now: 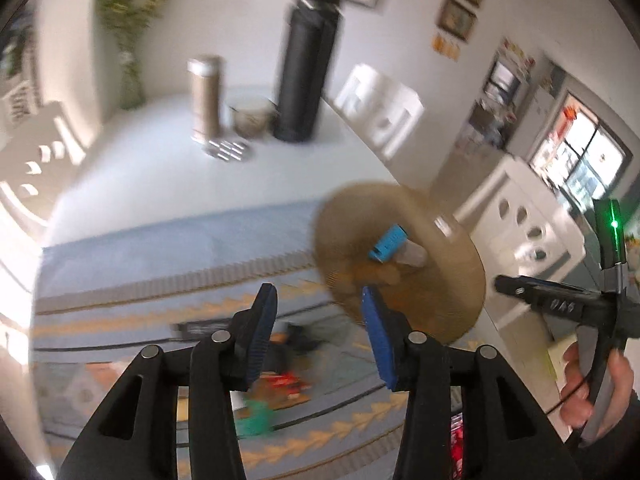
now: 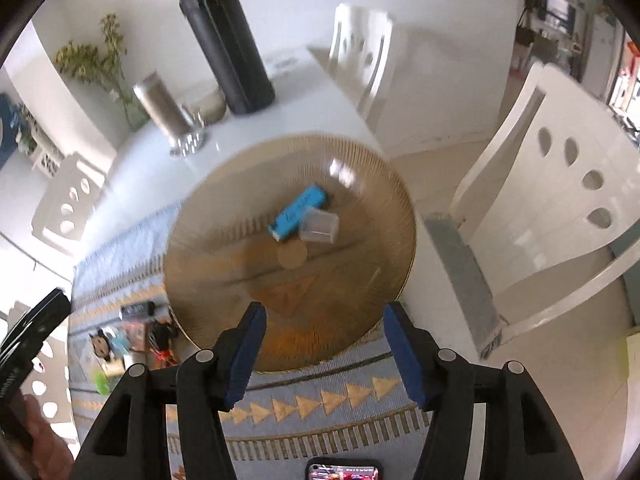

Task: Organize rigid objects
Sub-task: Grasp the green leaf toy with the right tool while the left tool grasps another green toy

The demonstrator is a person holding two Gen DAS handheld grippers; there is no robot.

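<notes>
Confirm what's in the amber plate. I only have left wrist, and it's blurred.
Observer: Two things in the amber plate: a blue rectangular block and a small clear cup right beside it.
Operator: Right gripper holding anything?
Observer: No. The right gripper is open, with nothing between its pads.
Operator: Anything nearer than the plate?
Observer: A phone with its screen lit, at the bottom edge of the view.

- Plate: round, amber glass with a ribbed rim, lying flat at frame centre on the patterned cloth.
- Blue block: oblong, lying flat in the plate's upper half.
- Clear cup: small, on its side, touching the block's right.
</notes>
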